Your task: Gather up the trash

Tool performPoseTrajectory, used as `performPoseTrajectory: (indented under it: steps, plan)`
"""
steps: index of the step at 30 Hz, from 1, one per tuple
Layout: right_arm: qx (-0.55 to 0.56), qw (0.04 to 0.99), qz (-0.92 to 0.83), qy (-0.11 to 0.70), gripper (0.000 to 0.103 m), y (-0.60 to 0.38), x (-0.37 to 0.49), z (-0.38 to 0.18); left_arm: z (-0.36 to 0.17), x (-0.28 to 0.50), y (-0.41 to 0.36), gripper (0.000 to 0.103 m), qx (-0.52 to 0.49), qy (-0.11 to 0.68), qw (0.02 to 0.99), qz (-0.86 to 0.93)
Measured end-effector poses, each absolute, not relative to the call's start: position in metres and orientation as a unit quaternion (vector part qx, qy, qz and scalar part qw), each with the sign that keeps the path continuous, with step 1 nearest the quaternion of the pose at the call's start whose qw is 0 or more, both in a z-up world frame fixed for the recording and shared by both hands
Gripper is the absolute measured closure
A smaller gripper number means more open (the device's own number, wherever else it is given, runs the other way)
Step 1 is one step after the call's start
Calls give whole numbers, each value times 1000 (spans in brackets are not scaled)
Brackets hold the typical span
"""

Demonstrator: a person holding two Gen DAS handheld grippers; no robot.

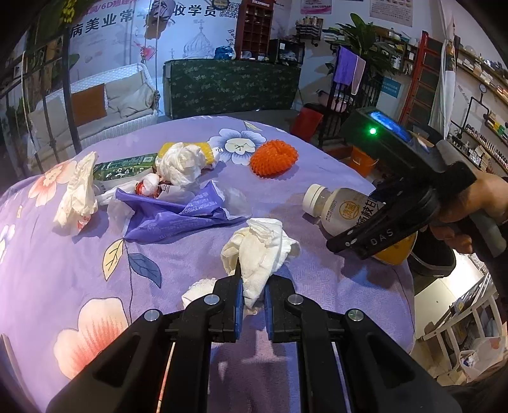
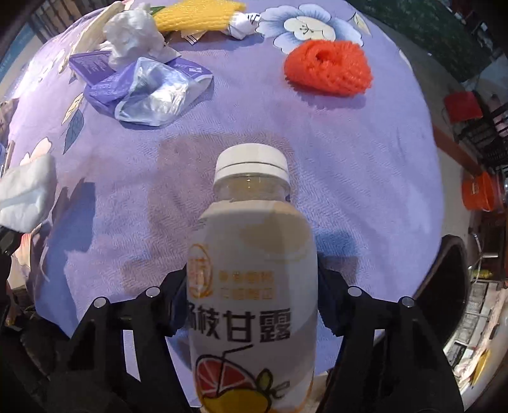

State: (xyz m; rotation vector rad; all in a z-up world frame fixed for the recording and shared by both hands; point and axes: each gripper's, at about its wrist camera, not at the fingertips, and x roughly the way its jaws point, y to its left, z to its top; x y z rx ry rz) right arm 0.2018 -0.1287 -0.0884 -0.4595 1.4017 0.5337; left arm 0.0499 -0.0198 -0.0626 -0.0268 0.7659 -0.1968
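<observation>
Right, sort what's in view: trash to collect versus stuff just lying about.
Trash:
crumpled tissue in left tool
drink bottle between right tool fingers
purple wrapper
orange foam net
yellow foam net

Lying about:
floral tablecloth
sofa
potted plant

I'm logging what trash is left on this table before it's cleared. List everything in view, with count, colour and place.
crumpled tissue: one, white, pinched in the left gripper
drink bottle: one, white with white cap, between the right gripper's fingers
foam net: one, orange, far side
tissue wad: one, white, far left pile
purple wrapper: one, mid left
green carton: one, far left
tablecloth: purple, floral
left gripper: black, shut
right gripper: black
</observation>
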Motion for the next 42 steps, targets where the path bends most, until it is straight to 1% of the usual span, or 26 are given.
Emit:
performPoseTrajectory:
  steps: [1,5,10,15,19,23,28,35,42]
  plan:
    - [-207,709,242,629,41,-130,201,-87,-62,50,-19,93,-13,373,923,-95]
    - [-194,746,232,594,42,-143,186,-69,-62,51,-19,93,-14,373,923,-94]
    - [-124,788,217,562,42,-184,170,-43,-55,52,-29,93,-7,365,925,-106]
    - [-33,831,163,531,41,-249,160,-22,-41,54,-58,93,20,345,928,-137]
    - [37,856,69,511,42,-325,156,-18,-29,56,-88,93,39,325,928,-177]
    - [73,855,-1,514,41,-386,161,-33,-22,60,-119,93,51,317,921,-220]
    - [101,832,-53,543,41,-433,182,-77,-18,67,-149,93,64,309,914,-256]
    - [120,798,-82,585,41,-441,224,-131,-18,74,-179,93,81,305,906,-283]
    - [116,779,-89,610,41,-433,230,-150,-20,72,-193,93,86,311,900,-292]
